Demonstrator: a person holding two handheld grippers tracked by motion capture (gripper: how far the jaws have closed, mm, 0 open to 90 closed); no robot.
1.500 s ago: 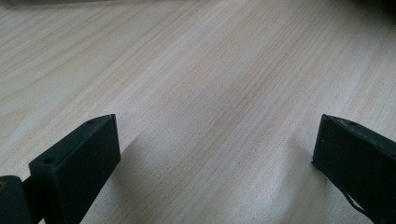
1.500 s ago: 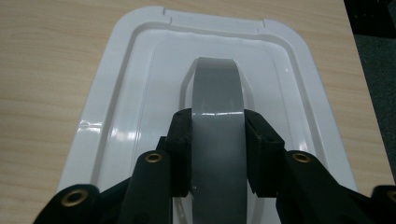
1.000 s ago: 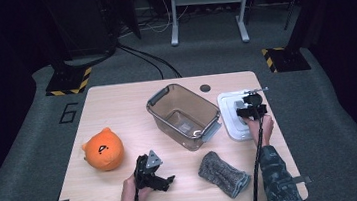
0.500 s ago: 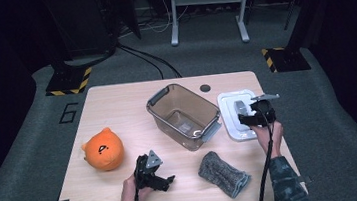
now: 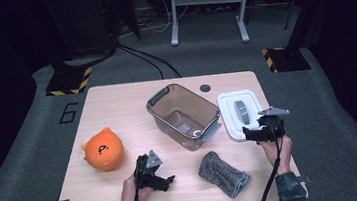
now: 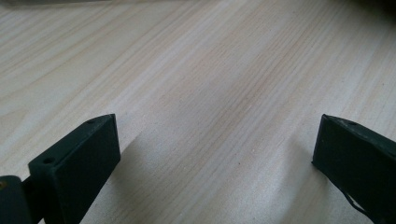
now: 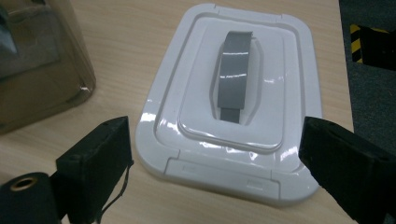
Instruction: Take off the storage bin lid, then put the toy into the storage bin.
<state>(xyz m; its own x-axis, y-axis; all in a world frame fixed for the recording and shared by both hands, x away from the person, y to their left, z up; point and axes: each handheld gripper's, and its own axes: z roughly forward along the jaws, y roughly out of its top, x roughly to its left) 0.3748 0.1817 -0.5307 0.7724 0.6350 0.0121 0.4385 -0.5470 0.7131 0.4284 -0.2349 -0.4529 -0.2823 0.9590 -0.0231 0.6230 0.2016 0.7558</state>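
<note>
Right gripper view looks down on the white lid [image 7: 224,107], which lies flat on the desk [image 7: 140,42] with its grey handle strap [image 7: 233,77] on top. The right gripper [image 7: 215,158] stands just short of the lid's near edge; its jaws have just been opening and now gape wide, with nothing pinched between them and the pads off the lid. In the high view the lid [image 5: 231,120] sits near the right edge of the desk [image 5: 116,102], and the right gripper [image 5: 265,129] is at its near right corner.

Just left of the lid stands the clear brownish bin [image 5: 184,115], uncovered, grey latches on its ends; nothing lies inside it. A folded grey cloth [image 5: 222,173] lies on the desk in front of the bin. Well to the left rests an orange plush toy [image 5: 103,148]. The left gripper [image 5: 155,176] lies low on the near part of the desk, its jaws spread wide over bare wood in the left gripper view [image 6: 215,154].
</note>
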